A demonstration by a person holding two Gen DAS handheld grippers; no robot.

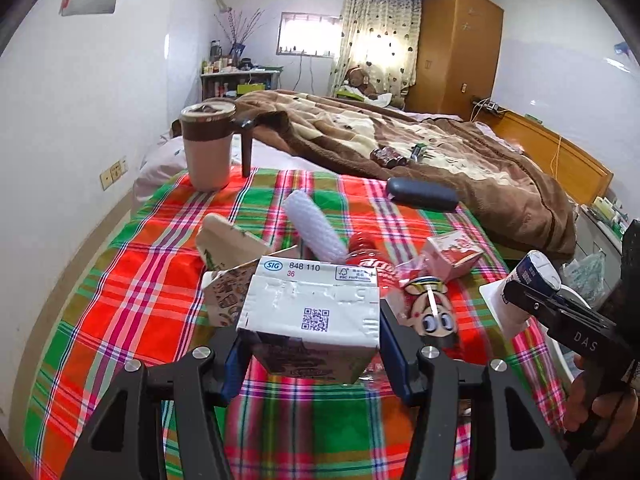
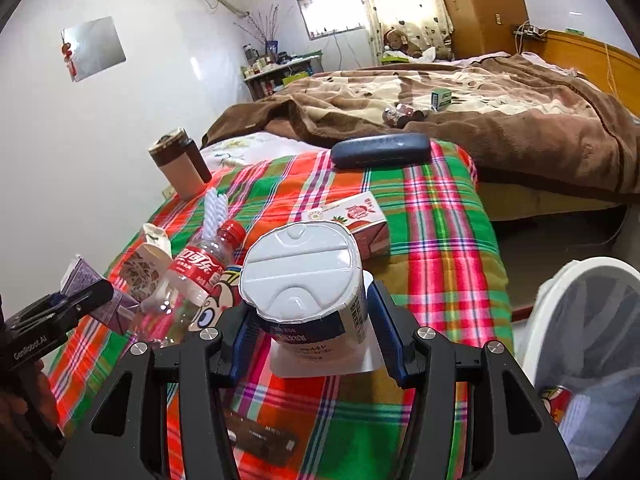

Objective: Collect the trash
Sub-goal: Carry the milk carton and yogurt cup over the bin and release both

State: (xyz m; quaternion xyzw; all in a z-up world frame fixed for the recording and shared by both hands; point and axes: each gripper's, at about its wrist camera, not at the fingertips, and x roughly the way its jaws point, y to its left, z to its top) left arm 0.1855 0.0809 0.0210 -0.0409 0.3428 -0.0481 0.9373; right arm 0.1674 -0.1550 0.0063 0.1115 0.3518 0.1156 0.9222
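Left gripper [image 1: 310,354] is clenched on a white-ended purple drink carton [image 1: 308,312], held clear above the red-green plaid cloth [image 1: 120,300] on the bench. Right gripper [image 2: 306,338] is clamped on a white foil-lidded yoghurt cup [image 2: 304,284], also lifted, lid facing the camera.

Risks: the cup is gripped on its tapered wall, so it may slip out; the carton could crush and leak residue. The white mesh-lined bin [image 2: 580,320] sits low to the right; a long reach risks a miss.

Both grippers are roughly level, side by side, pointing toward the bed.
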